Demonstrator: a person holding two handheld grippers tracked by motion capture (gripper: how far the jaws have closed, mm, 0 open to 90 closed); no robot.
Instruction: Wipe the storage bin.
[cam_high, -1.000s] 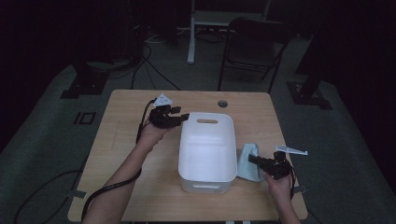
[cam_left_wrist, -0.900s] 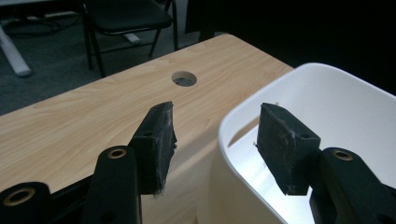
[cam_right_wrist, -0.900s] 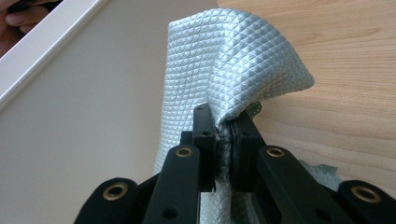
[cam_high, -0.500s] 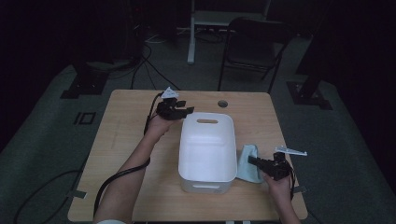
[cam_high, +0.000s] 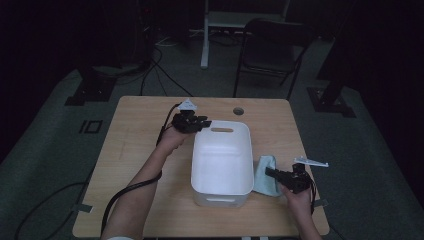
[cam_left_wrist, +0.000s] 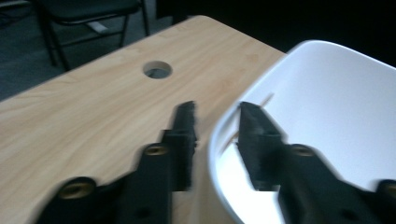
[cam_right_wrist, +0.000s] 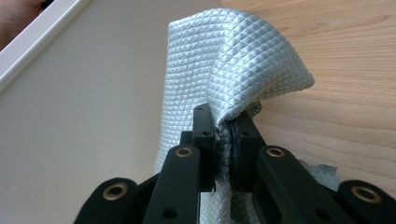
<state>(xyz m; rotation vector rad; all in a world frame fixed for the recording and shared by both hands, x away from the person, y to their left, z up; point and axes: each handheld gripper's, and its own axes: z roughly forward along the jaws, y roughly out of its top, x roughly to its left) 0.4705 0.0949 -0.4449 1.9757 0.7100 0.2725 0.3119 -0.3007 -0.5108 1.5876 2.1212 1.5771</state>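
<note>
While the right claw (cam_right_wrist: 223, 135) stays clenched on the pale blue cloth (cam_right_wrist: 224, 60) just right of the white tub (cam_high: 221, 160), the left claw (cam_left_wrist: 215, 133) has just been closing astride the tub's far-left rim, not yet pinching it. Next, I judge, it must clamp the rim so the bench-top tub holds steady for wiping.

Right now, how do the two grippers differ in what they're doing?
The right gripper is shut on the pale blue cloth, pinching a fold of it beside the white tub. The left gripper has just been closing, one jaw on each side of the tub's rim, with gaps left, so it grips nothing yet. The right gripper is at the tub's near right side, the left at its far left corner. Both have black jaws.
</note>
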